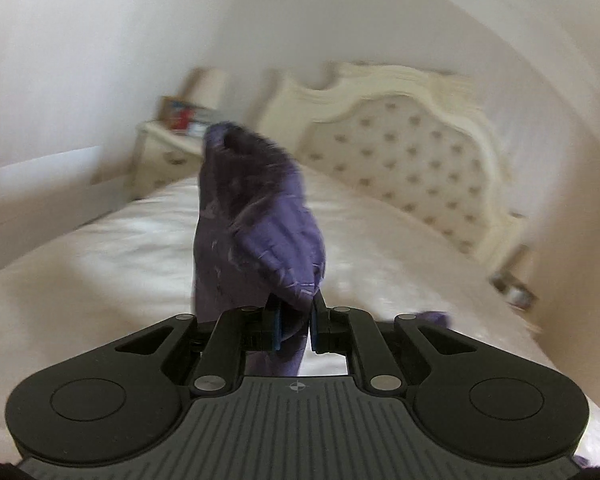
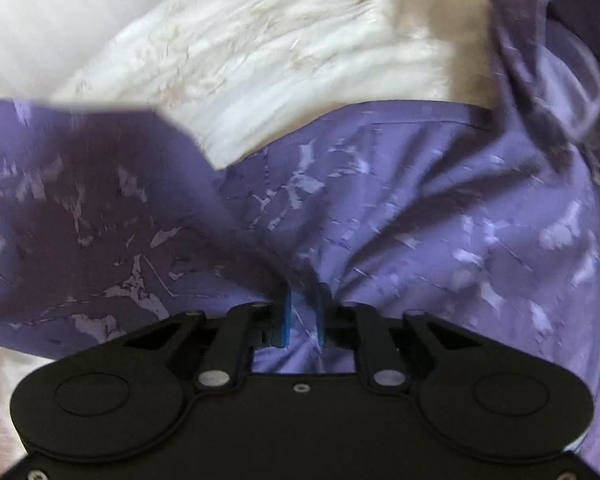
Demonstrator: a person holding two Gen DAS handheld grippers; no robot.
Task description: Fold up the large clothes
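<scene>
Left tongs [image 1: 296,320] pinch purple garment [image 1: 256,224], hanging above bed [image 1: 100,248]; right tongs [image 2: 303,316] clamp garment fold.

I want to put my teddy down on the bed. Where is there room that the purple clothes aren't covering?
The pale bedspread is bare between the hanging purple garment and the tufted headboard, and on the nightstand side. Near the right hand-held gripper it is crowded: purple cloth spreads on both sides, with bare bedspread only beyond its far edge.

Purple pale-flecked garment [image 2: 380,208]; cream bedspread [image 2: 260,40]
</scene>
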